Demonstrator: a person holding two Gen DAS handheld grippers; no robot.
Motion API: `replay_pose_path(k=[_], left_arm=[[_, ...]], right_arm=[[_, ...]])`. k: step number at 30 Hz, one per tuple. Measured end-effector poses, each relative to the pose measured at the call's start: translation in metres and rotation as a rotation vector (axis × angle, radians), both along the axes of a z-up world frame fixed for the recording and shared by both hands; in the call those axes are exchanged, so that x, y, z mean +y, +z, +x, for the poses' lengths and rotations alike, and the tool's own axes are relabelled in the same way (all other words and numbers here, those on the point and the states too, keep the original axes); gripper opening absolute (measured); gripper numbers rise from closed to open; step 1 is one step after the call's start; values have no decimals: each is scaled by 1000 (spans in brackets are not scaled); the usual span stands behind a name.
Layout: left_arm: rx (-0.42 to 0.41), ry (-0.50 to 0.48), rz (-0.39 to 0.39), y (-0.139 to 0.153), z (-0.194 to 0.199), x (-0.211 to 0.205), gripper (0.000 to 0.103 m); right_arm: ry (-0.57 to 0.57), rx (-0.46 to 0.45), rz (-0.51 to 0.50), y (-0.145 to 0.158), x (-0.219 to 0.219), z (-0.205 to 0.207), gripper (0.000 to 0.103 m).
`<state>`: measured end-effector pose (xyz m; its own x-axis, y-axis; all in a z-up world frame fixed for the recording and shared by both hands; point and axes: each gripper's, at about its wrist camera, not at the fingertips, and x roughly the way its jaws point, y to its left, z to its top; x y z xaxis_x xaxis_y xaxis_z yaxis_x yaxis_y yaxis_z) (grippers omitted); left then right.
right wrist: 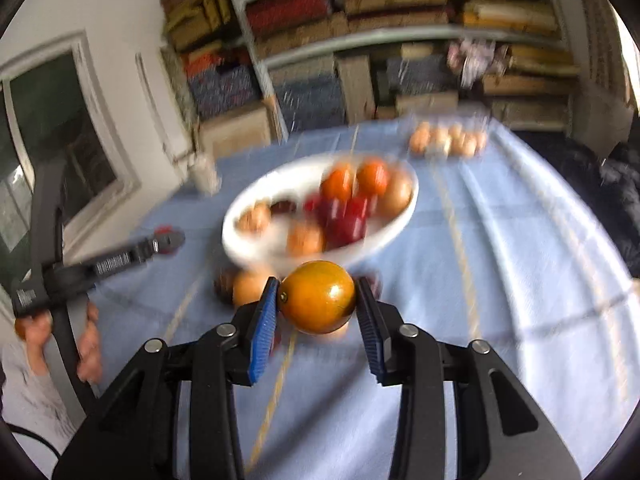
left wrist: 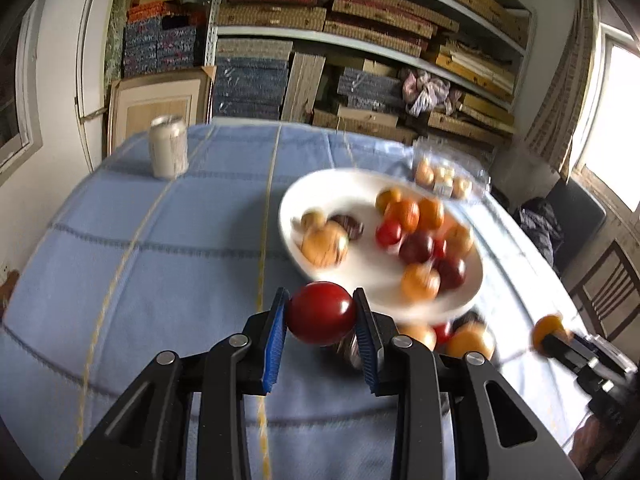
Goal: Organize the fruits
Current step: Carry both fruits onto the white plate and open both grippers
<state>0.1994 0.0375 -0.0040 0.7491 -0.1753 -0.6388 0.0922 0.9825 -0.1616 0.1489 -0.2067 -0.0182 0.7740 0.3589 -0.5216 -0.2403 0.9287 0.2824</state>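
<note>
1. The left gripper (left wrist: 322,312) clenched a glossy, round dark-red tomato (left wrist: 321,313) between its blue pads, clear of the blue cloth-covered table (left wrist: 160,264); no long axis showed.
2. The right gripper (right wrist: 317,298) grasped a round orange tomato (right wrist: 317,297), its stem scar facing the left pad.
3. Both tomatoes hung near the white oval bowl of mixed tomatoes (left wrist: 360,276).

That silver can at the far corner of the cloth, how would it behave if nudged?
The can stands upright, tall over a narrow base, so it would probably tip rather than slide. The tablecloth may grip its base. On its side, it would likely roll.
</note>
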Motion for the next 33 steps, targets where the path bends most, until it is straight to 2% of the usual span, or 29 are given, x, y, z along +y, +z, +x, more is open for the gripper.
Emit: replay_pose_path(k=[3,5,7,10,15,18,24,29,33], left_arm=[[-21,-11,11,10,18,-18,32],[-23,-20,16,8,28,-30,32],[-1,-50,6,-1,41,-46,32],[22,-76,34,-16,53,-58,32],[69,-107,38,-39,66,-63,32],[102,-118,32,-52,75,-64,32],[132,-116,48,-66,82,-70,32],[127,-112,47,-66,83,-68,33],[120,-101,15,-57,81,-62,33]], right_arm=[[-50,-73,-4,36,-5,20,38],[-72,-88,29,52,-10,36,38],[-76,-86,61,61,-11,55,38],[-69,-87,45,64,-2,79,38],[-18,-45,7,45,21,120,38],[-4,29,18,21,24,143,38],[-30,115,-9,-16,21,169,38],[-33,127,-13,-30,20,175,40],[-40,91,-8,-19,15,166,50]])
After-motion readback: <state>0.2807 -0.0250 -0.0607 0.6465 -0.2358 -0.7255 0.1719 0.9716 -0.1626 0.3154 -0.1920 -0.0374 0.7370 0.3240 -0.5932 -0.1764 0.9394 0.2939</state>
